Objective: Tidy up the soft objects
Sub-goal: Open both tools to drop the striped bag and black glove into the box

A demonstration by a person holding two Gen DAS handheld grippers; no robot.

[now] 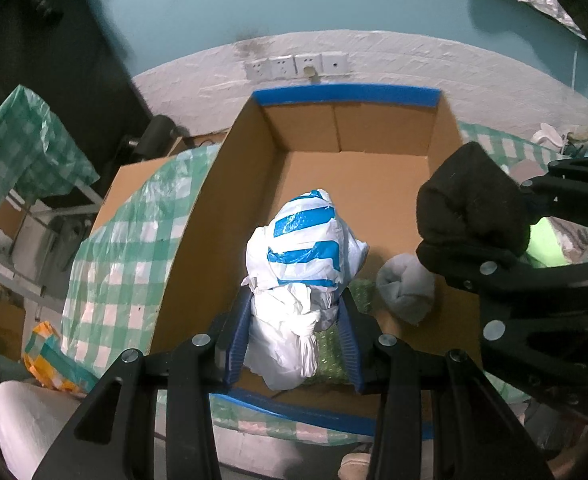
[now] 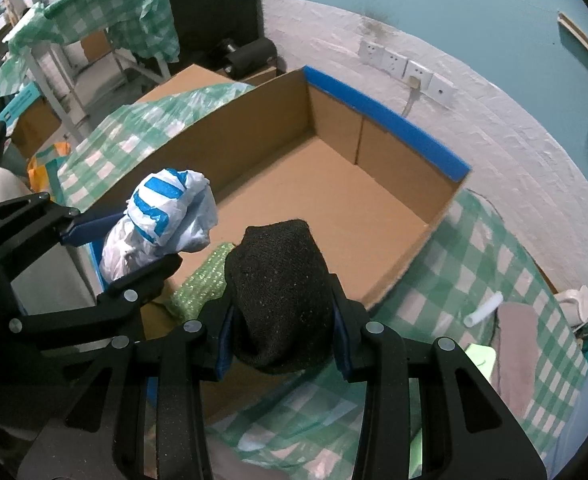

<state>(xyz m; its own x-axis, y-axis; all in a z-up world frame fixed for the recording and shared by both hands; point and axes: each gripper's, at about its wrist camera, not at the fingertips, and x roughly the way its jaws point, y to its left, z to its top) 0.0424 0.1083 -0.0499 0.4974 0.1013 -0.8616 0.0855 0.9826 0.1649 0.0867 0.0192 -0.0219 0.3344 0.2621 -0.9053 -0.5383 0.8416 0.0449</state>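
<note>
Left tongs [image 1: 294, 344]: clenched on knotted plastic bag [image 1: 302, 256].
Right tongs [image 2: 281, 340]: clenched on black sock [image 2: 281, 288].
Done: grey sock [image 1: 406, 288], green sponge [image 2: 201, 280] lie below, inside cardboard box [image 2: 253, 132].
Left: both held items are to be dropped in.

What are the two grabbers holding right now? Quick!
Left gripper: closed on the knotted white and blue plastic bag, over the cardboard box.
Right gripper: closed on the black sock bundle.
</note>
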